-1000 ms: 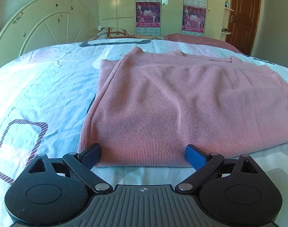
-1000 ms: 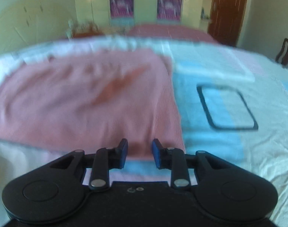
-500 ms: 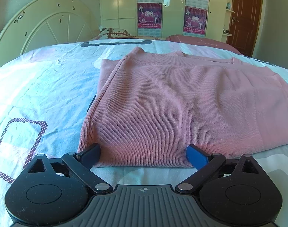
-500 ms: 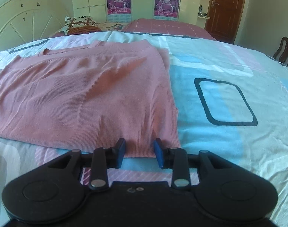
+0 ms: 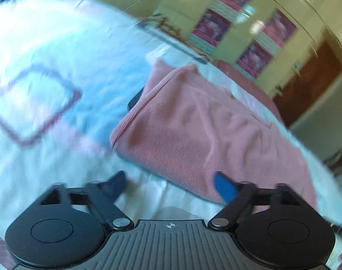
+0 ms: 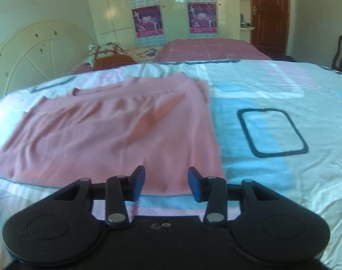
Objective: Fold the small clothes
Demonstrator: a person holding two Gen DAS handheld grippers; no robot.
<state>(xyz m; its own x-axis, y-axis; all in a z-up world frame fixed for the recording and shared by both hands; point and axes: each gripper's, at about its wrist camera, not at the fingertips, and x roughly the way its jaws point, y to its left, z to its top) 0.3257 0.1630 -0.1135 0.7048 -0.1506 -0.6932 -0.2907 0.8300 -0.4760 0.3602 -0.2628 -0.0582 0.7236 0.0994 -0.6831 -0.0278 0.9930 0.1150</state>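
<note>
A pink knit garment [image 5: 204,123] lies spread flat on the bed. In the left wrist view, which is blurred and tilted, its near left corner is just ahead. My left gripper [image 5: 171,184] is wide and closing: one finger is over bare sheet, the other [image 5: 223,187] over the hem. In the right wrist view the garment [image 6: 103,135] fills the left half. My right gripper [image 6: 166,183] is at the hem near the right corner with its jaws narrow and closing. Fabric lies between the pads, which still show a gap.
The bed sheet [image 6: 283,90] is white with blue and pink blocks and dark outlined rectangles. Pillows [image 6: 110,56] and a curved headboard [image 6: 36,51] are at the far left. A wardrobe with posters [image 6: 171,11], a brown door [image 6: 269,15] and a chair [image 6: 341,54] are beyond.
The left view has rolled and swung left, and its jaws have narrowed. The right gripper has lifted a little and shows more of the room; the garment has not moved.
</note>
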